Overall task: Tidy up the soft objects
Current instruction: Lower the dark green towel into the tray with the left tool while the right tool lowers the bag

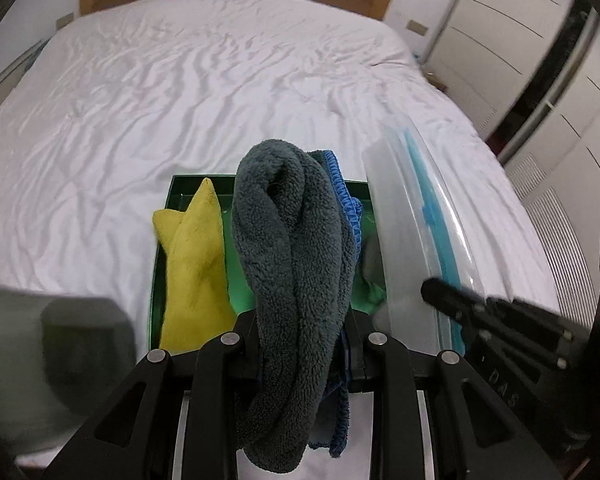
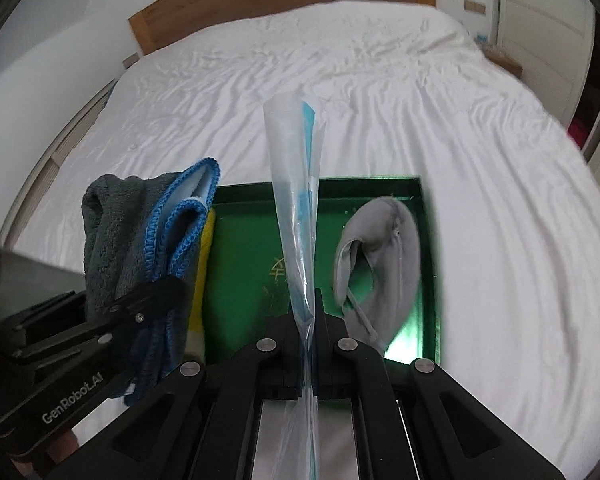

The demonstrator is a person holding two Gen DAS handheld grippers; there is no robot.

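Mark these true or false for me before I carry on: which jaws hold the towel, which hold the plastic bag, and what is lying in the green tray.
1. The left gripper is shut on the grey towel. True.
2. The right gripper holds a yellow cloth. False: its jaws pinch the clear plastic bag; the yellow cloth lies in the green tray.
3. A grey mask lies in the tray. True.
4. The tray sits on a wooden floor. False: it sits on the white bed.
5. The towel has a blue-edged side. True.
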